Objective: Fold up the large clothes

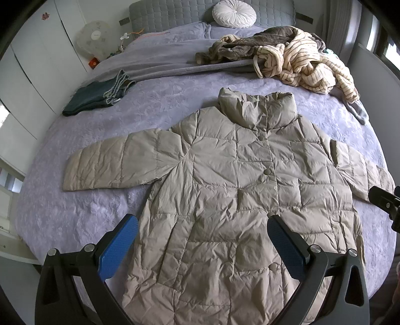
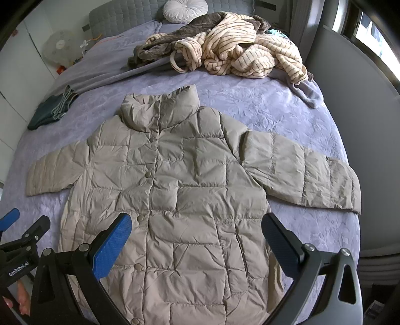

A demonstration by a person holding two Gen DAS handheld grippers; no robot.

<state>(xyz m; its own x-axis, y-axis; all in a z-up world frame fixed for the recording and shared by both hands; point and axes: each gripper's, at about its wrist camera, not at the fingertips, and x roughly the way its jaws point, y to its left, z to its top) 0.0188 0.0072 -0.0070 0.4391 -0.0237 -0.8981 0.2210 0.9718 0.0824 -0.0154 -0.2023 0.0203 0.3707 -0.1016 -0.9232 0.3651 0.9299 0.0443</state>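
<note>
A beige quilted puffer coat (image 1: pixel 225 190) lies flat and buttoned on the lavender bedspread (image 1: pixel 75 207), collar toward the headboard, both sleeves spread sideways. It also shows in the right wrist view (image 2: pixel 190 190). My left gripper (image 1: pixel 202 222) is open and empty, held above the coat's lower left part. My right gripper (image 2: pixel 196 222) is open and empty above the coat's lower right part. The right gripper's edge shows at the far right of the left wrist view (image 1: pixel 386 202); the left gripper shows at the lower left of the right wrist view (image 2: pixel 22 237).
A pile of striped cream and brown clothes (image 1: pixel 287 55) lies near the headboard at the right. Folded dark jeans (image 1: pixel 100 95) lie at the bed's left side. A round white cushion (image 1: pixel 233 12) rests against the grey headboard. A fan (image 1: pixel 93 38) and white wardrobes stand at the left.
</note>
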